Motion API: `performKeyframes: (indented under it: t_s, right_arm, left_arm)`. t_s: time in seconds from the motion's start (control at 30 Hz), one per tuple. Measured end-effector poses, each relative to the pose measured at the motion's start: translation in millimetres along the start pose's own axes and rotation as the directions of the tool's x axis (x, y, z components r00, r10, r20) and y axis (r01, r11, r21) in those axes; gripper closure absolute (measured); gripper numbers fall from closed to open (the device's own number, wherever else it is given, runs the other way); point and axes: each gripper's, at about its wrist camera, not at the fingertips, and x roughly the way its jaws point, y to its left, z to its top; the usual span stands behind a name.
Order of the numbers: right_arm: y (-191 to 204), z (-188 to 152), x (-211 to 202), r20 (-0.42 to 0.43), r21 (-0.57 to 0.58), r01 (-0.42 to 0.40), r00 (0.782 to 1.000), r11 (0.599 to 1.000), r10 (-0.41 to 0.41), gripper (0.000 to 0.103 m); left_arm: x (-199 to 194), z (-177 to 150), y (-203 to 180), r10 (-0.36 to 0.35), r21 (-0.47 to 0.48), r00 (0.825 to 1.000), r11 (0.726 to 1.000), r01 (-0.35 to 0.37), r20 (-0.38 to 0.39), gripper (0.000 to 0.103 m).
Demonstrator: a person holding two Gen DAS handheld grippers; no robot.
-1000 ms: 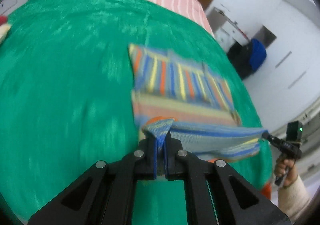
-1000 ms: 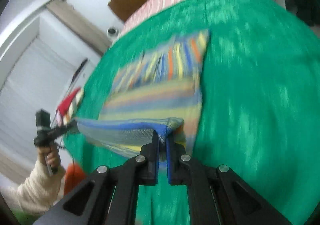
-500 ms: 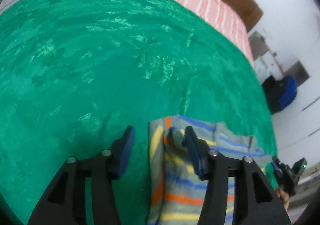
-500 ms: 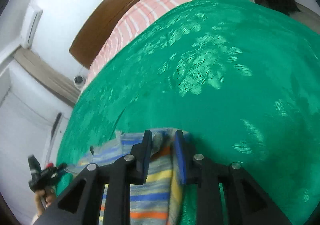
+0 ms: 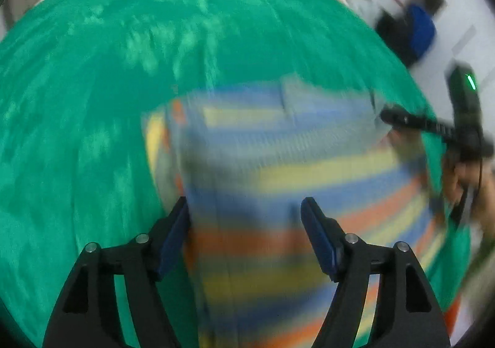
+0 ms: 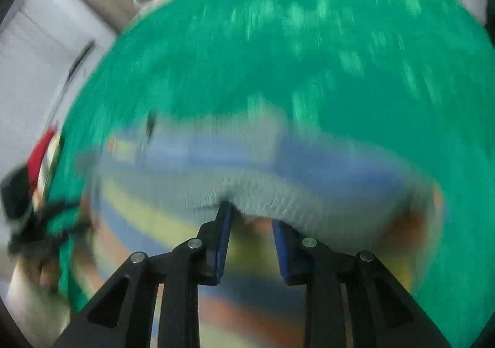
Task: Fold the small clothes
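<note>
- The striped garment [image 5: 278, 180] lies on the green bedspread [image 5: 92, 100] of a bed, near its lower edge in both wrist views, with its top layer already doubled over the rest.
- It looks like a light, soft knit: limp, so it will sag and drape from wherever it is pinched, and it is likely to grip the bedspread a little rather than slide freely.
- The best places to take hold would be the corners or the folded rim, one in each tongs, so that the cloth hangs as a straight edge; a pinch in the middle would only bunch it.
- The left tongs [image 5: 244, 236] are opening, and the jaws stand wide. The cloth shows in the gap between them, and neither pad appears to press on it.
- The right tongs [image 6: 250, 224] are parted by a narrow gap. The grey folded rim sits just beyond the tips, and nothing looks clamped.
- Both pictures are smeared by motion, so stripe edges, seams and the exact outline of the garment are hard to make out.
- Its near end is cut off by the frame and hidden behind the tongs.
- What kind of garment it is cannot be told.
</note>
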Motion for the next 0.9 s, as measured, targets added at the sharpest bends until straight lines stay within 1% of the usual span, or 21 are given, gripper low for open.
performKeyframes:
  t_s: [0.07,0.1,0.13,0.17,0.2,0.23,0.27,0.33,0.37,0.43,0.47,0.53,0.57,0.6,0.63,0.67,0.7,0.73,0.77,0.83,0.9]
  right_arm:
    - [8.7,11.5,-11.9,0.178,0.009,0.008,0.984,1.000,-0.009,0.076]
    - [12.1,13.1,-21.1,0.242,0.011,-0.001,0.970,1.000,-0.001,0.075]
    - [15.1,10.9,-34.6,0.288,0.012,-0.029,0.957,1.000,0.024,0.074]
    - [16.8,7.5,-43.2,0.294,0.007,-0.048,0.955,0.999,0.043,0.074]
    - [16.5,0.8,-54.6,0.287,-0.011,-0.055,0.956,0.998,0.056,0.072]
    - [15.5,-8.3,-66.2,0.276,-0.033,-0.050,0.960,0.998,0.057,0.069]
    - [12.8,-17.2,-75.5,0.270,-0.049,-0.046,0.961,0.998,0.057,0.067]
    - [-0.7,-39.7,-98.3,0.265,-0.069,-0.027,0.963,0.997,0.045,0.056]
    - [-8.9,-58.1,-110.0,0.249,-0.067,-0.007,0.968,0.998,0.024,0.054]
    - [-23.8,-93.1,-126.2,0.197,-0.038,-0.014,0.980,0.999,0.021,0.050]
    - [-33.2,-117.0,-133.0,0.157,-0.008,-0.037,0.987,0.999,0.038,0.048]
    - [-45.6,-158.3,-137.0,0.068,0.052,-0.096,0.993,0.994,0.092,0.042]
    - [-48.6,-176.4,-133.9,0.034,0.080,-0.115,0.993,0.990,0.113,0.042]
    - [-52.5,-184.5,-129.3,0.019,0.092,-0.120,0.993,0.988,0.119,0.042]
    - [-52.6,-195.8,-120.8,0.002,0.103,-0.108,0.994,0.989,0.109,0.042]
    - [-54.9,-197.5,-113.9,0.009,0.116,-0.100,0.995,0.988,0.099,0.042]
    - [-56.6,-197.1,-106.0,0.031,0.135,-0.123,0.992,0.983,0.119,0.044]
    - [-57.8,-194.9,-101.8,0.039,0.139,-0.148,0.989,0.979,0.144,0.068]
    - [-56.2,-190.2,-93.6,0.031,0.133,-0.162,0.987,0.978,0.160,0.090]
    - [-54.7,-186.6,-91.3,0.015,0.161,-0.132,0.991,0.978,0.131,0.093]
    - [-49.4,-190.6,-105.1,0.011,0.148,-0.120,0.993,0.982,0.120,0.093]
  left_arm:
    - [-13.4,25.2,13.2,-0.003,-0.102,0.993,0.995,0.015,0.119,0.029]
    - [-24.9,34.5,24.9,-0.006,-0.177,0.982,0.983,0.040,0.188,0.027]
    - [-33.9,37.6,34.9,-0.013,-0.230,0.974,0.971,0.067,0.228,0.025]
    - [-39.8,37.4,44.4,-0.022,-0.269,0.968,0.959,0.092,0.252,0.020]
    - [-46.7,31.4,54.2,-0.036,-0.291,0.965,0.950,0.114,0.260,0.019]
    - [-51.6,23.0,59.2,-0.038,-0.286,0.966,0.951,0.113,0.255,0.019]
    - [-55.0,12.1,63.0,-0.031,-0.271,0.971,0.958,0.097,0.237,0.019]
    - [-62.3,-25.7,68.2,-0.023,-0.210,0.985,0.976,0.059,0.173,0.019]
    - [-65.4,-35.7,68.6,-0.029,-0.189,0.988,0.980,0.057,0.149,0.019]
    - [-66.8,-75.2,61.8,-0.048,-0.129,0.996,0.990,0.058,0.078,0.019]
    - [-64.9,-99.3,57.2,-0.056,-0.104,0.998,0.993,0.060,0.033,0.019]
    - [-59.9,-120.2,46.7,-0.075,-0.085,0.997,0.994,0.073,-0.018,0.019]
    - [-58.4,-127.9,38.9,-0.065,-0.065,0.998,0.996,0.064,-0.020,0.018]
    - [-56.9,-129.9,29.9,-0.026,-0.043,1.000,0.999,0.026,-0.004,0.018]
    - [-51.0,-126.6,25.9,-0.012,-0.040,1.000,0.999,0.012,0.002,0.019]
    - [-49.4,-124.0,19.8,-0.017,-0.051,1.000,0.999,0.017,0.005,0.028]
    - [-45.2,-121.3,14.9,-0.027,-0.063,1.000,0.998,0.026,-0.006,0.067]
    - [-41.1,-119.7,11.2,-0.018,-0.054,0.999,0.998,0.016,-0.031,0.093]
    - [-39.7,-118.2,8.0,-0.014,-0.050,0.998,0.999,0.011,-0.058,0.098]
    - [-48.0,-119.4,7.4,-0.002,-0.039,0.998,0.999,0.000,-0.055,0.099]
    - [-69.1,-129.5,11.4,-0.039,-0.022,0.998,0.999,0.038,-0.053,0.099]
